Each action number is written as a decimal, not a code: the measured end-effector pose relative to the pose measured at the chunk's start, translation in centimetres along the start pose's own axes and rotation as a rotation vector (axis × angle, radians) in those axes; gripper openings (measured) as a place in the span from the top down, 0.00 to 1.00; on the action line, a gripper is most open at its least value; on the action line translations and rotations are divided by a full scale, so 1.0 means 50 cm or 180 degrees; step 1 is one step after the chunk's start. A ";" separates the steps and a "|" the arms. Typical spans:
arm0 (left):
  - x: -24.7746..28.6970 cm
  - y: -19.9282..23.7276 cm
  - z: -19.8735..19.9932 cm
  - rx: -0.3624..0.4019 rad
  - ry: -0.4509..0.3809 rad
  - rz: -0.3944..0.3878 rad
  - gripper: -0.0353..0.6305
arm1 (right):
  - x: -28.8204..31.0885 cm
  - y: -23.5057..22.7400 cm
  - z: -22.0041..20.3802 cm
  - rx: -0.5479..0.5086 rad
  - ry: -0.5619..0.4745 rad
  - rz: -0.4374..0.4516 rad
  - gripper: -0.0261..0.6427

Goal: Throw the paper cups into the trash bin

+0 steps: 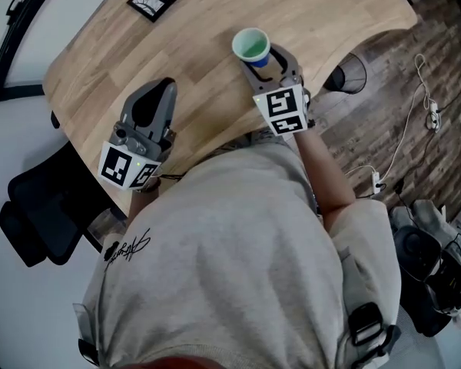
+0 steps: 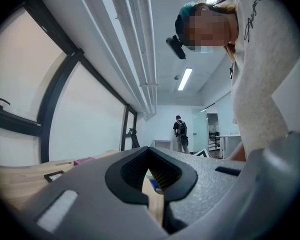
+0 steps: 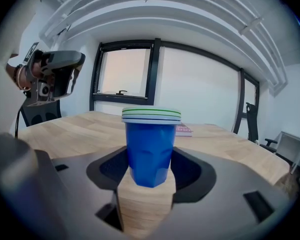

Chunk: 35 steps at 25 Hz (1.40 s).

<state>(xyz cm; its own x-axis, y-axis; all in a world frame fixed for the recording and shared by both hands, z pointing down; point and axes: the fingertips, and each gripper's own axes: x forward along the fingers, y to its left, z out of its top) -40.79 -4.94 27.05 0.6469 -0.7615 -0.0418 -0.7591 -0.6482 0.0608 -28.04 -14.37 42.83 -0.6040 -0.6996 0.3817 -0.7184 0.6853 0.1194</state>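
Lower left, my left gripper [image 1: 161, 97] hangs over the table [image 1: 200, 37], jaws pressed together on nothing. Upper centre, the paper cups [image 1: 251, 46] stand nested and upright, mouths up, long axis vertical. My right gripper [image 1: 266, 66] pinches them low on the blue wall. I'd say they're light, thin and crushable. The wall shows dimples, so squeeze gently, nearer the stiffer rim.

I see a light wooden table [image 1: 207, 60] standing on a dark plank floor [image 1: 384, 83], with a black chair [image 1: 38, 214] at its near edge. Large black-framed windows [image 3: 200, 91] line one wall. White pipes [image 2: 140, 39] run along the ceiling near a lit strip light [image 2: 185, 79].
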 end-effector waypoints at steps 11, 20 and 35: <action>0.032 -0.038 -0.029 -0.0095 0.0001 -0.0531 0.94 | -0.100 0.013 0.053 0.0174 -0.0298 -0.0400 0.56; 0.081 -0.099 -0.046 -0.0129 0.0050 -0.0953 0.94 | -0.196 -0.014 0.070 0.0298 -0.0458 -0.0732 0.56; 0.226 -0.282 -0.041 -0.0055 0.0051 -0.1310 0.94 | -0.391 -0.152 0.036 0.0377 -0.0691 -0.1053 0.56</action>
<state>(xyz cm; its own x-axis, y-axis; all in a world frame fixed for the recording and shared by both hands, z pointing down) -22.63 -4.39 27.79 0.8973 -0.4385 -0.0506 -0.4356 -0.8982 0.0588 -11.40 -6.26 32.79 -0.3836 -0.9133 0.1366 -0.9130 0.3973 0.0921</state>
